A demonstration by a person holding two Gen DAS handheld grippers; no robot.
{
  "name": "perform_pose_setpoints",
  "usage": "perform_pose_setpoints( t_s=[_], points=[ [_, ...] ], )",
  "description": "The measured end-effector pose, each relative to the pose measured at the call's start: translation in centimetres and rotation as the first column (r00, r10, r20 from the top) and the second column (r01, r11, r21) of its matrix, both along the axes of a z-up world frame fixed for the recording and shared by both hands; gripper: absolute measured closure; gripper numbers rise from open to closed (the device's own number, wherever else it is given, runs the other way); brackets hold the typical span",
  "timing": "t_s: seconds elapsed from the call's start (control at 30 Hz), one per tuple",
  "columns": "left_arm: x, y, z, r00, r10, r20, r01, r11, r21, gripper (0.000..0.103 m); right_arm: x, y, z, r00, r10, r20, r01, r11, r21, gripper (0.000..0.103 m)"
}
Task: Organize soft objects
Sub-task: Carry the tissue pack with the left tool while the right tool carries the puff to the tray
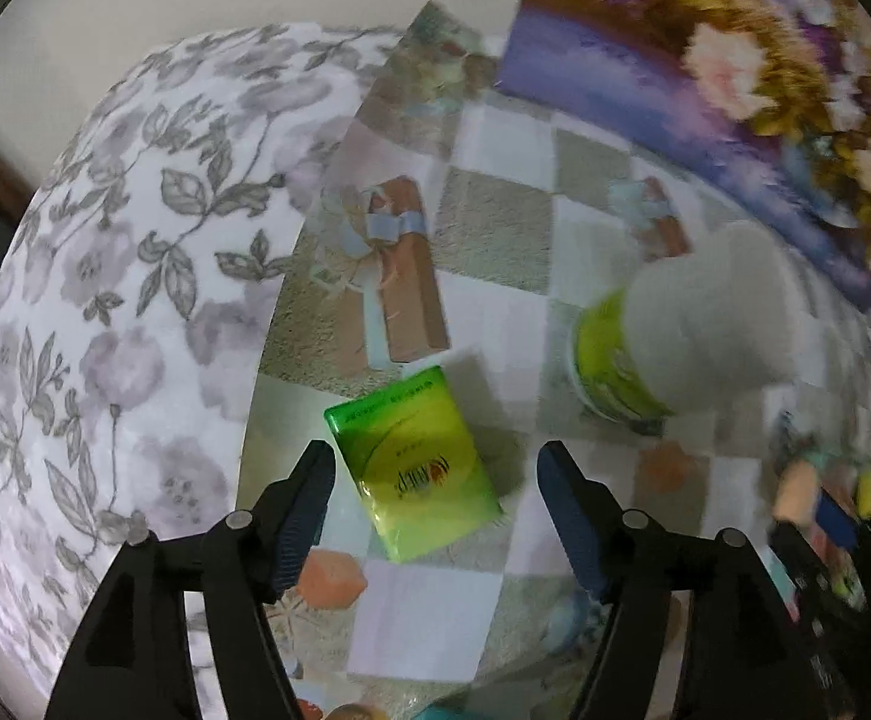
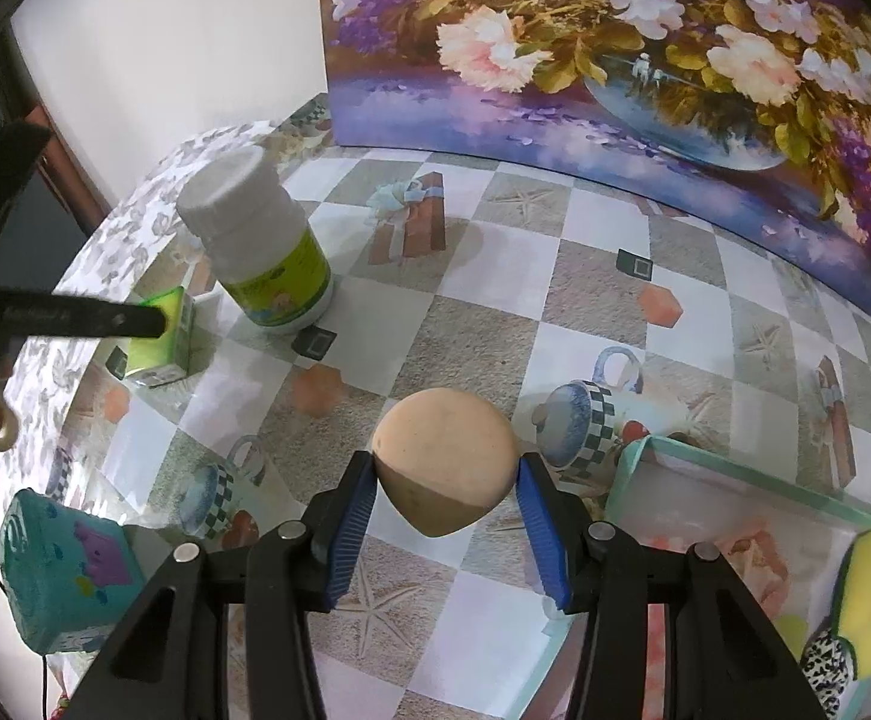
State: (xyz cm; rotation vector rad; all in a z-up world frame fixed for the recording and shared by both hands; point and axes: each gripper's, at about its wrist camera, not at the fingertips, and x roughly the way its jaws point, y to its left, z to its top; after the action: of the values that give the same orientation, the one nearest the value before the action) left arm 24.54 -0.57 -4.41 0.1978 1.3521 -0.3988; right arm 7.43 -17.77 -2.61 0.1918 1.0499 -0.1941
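Your left claw [image 1: 435, 468] points steeply down at the counter [image 1: 495, 228], jaws spread and clear of the green tissue pack [image 1: 414, 468], which lies flat between them on the checked oilcloth. The red lettering on the pack's wrapper is too blurred to read. Just beyond it stands a white bottle [image 1: 663, 336] with a yellow-green label; its print is likewise illegible.

Your right claw [image 2: 444, 501] grips a beige teardrop-shaped makeup sponge [image 2: 444, 459], both blue pads pressed against its sides, above the counter. To its right lies a shallow mint-rimmed tray [image 2: 633, 462] holding a yellow sponge [image 2: 870, 600]. At the left edge sits a teal patterned soft block [image 2: 57, 576]. A floral painting [image 2: 615, 48] leans against the wall behind.
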Motion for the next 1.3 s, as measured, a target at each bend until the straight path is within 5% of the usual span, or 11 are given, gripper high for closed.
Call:
perform_pose_setpoints(
  t_s=[0.13, 0.2, 0.53, 0.9, 1.3],
  points=[
    [-0.4, -0.7, -1.1, 1.000, 0.022, 0.014, -0.023, 0.995, 0.099, 0.034, -0.2, -0.2, 0.3, 1.000, -0.001, 0.009, 0.000, 1.000, 0.006, 0.052],
    [-0.8, -0.7, -1.1, 1.000, 0.029, 0.011, -0.030, 0.995, 0.093, 0.048, -0.4, -0.4, 0.6, 1.000, -0.003, 0.015, 0.003, 1.000, 0.009, 0.052],
    [-5.2, 0.9, 4.1, 0.995, 0.031, 0.097, -0.036, 0.998, 0.050, 0.048, -2.7, -0.4, 4.3, 0.998, -0.018, 0.056, 0.019, 1.000, -0.017, 0.052],
    [-13.3, -0.6, 14.1, 0.959, 0.004, 0.285, 0.018, 0.997, -0.074, 0.048, -9.6, -1.3, 11.7, 0.987, -0.077, 0.141, 0.090, 0.992, -0.090, 0.052],
    [-25.1, -7.3, 14.0, 0.953, -0.116, 0.281, 0.187, 0.952, -0.241, 0.048, -21.2, -6.5, 12.8, 0.939, -0.313, 0.145, 0.327, 0.942, -0.079, 0.052]
  ],
)
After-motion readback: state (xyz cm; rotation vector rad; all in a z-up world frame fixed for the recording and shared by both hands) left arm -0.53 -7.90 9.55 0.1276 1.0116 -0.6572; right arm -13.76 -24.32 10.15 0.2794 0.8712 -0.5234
